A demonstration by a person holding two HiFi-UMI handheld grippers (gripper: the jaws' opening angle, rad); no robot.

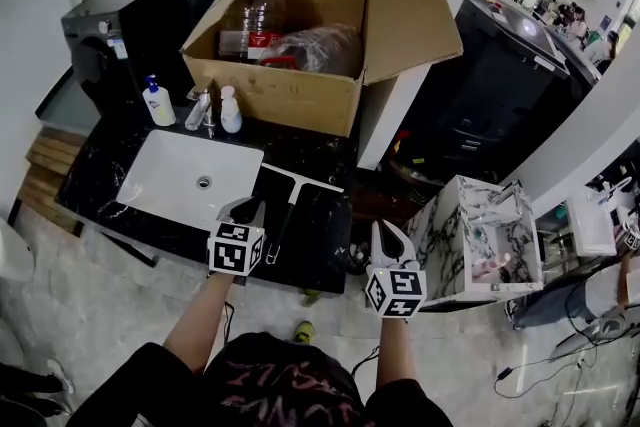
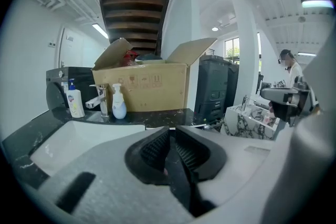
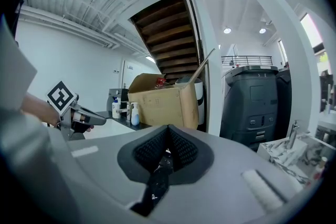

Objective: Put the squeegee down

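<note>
The squeegee lies flat on the black marble counter, just right of the white sink. Its pale blade points away from me and its dark handle runs back toward the counter's front edge. My left gripper hovers beside the handle's left side, clear of it, jaws shut with nothing between them. In the left gripper view the ribbed pads meet at the tip. My right gripper hangs off the counter's right end, also shut and empty. The right gripper view shows the left gripper at its left.
An open cardboard box with bottles and plastic stands at the back of the counter. Two soap bottles and a tap line the sink's far rim. A marbled stand and a dark bin sit on the right.
</note>
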